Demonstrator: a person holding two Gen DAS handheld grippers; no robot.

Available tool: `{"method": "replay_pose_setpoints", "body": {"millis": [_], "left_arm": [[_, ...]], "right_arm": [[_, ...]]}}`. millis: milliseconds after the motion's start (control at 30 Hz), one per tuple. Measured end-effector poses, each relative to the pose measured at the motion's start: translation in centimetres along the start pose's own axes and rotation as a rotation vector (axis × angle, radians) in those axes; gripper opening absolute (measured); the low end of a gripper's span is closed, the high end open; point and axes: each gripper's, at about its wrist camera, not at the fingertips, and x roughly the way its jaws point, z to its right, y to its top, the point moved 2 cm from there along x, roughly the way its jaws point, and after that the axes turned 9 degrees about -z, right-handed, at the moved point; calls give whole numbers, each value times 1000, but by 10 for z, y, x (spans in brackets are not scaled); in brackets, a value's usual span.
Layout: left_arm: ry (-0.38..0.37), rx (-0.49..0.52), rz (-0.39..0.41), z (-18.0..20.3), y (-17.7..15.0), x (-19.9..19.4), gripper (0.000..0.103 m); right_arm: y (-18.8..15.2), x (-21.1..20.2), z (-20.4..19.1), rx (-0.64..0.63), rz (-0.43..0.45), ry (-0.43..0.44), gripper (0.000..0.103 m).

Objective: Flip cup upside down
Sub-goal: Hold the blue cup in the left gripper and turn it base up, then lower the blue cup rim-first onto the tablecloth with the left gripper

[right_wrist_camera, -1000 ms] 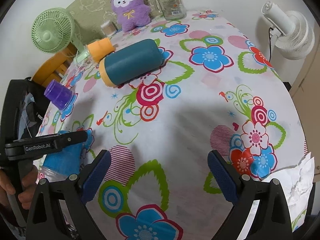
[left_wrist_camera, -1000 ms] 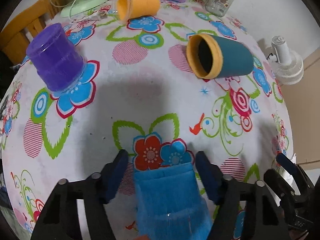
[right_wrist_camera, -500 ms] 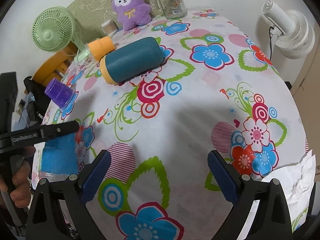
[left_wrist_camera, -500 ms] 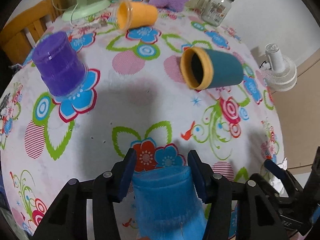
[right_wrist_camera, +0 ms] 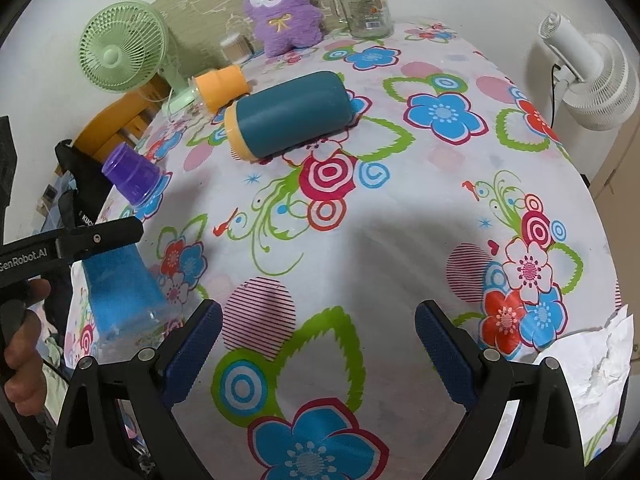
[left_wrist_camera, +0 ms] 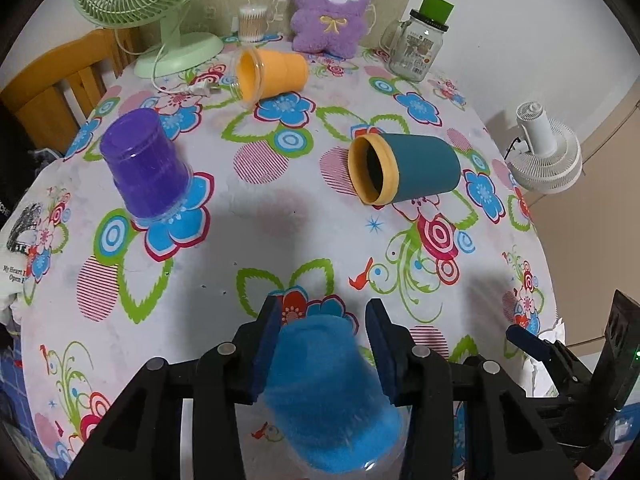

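A blue cup (left_wrist_camera: pixel 328 392) sits between the fingers of my left gripper (left_wrist_camera: pixel 320 336), closed end pointing away from me. The pads press on its sides. In the right wrist view the blue cup (right_wrist_camera: pixel 120 292) stands upside down at the table's left edge, wide rim down, under the left gripper's finger (right_wrist_camera: pixel 80 240). My right gripper (right_wrist_camera: pixel 316 340) is open and empty above the tablecloth. A teal cup with a yellow rim (left_wrist_camera: pixel 404 170) and an orange cup (left_wrist_camera: pixel 272 74) lie on their sides. A purple cup (left_wrist_camera: pixel 146 168) stands upside down.
A green desk fan (left_wrist_camera: pixel 144 4), a purple plush toy (left_wrist_camera: pixel 330 6), a glass jar with a green lid (left_wrist_camera: pixel 418 44) and a cotton-swab jar (left_wrist_camera: pixel 252 22) stand at the back. A white fan (left_wrist_camera: pixel 546 148) is off the table's right. Crumpled paper (right_wrist_camera: pixel 592 368) lies at the front right edge.
My left gripper has closed in on the blue cup and tilted up, so more of the table's back shows. The right gripper has not moved.
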Motion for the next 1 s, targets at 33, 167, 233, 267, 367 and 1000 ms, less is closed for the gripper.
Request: {"method": "replay_pose_setpoints", "body": {"millis": [33,167,233,267,367,1000], "left_arm": [[2,1,5,0,-1,-2,44],[6,5,19,1,-3,-7,44],[7,3,12,0,-3,-5,44],[9,-4,5,-2,-3,-3,44],[4,-27,-14,-6,-3,5,44],[-39,-212,-63,-31,-25,24,86]], "right_arm": [[0,0,-1,-3,0,-1,98],[0,-1,-6,-16,1,1,98],[-1,-1,-8,-21,0,1,98],[-2,-1,-8,-24,-1,1,98],[-4,-1,-8,-23,-3,-2,98],[-3,9,3,4,-25,33,98]]}}
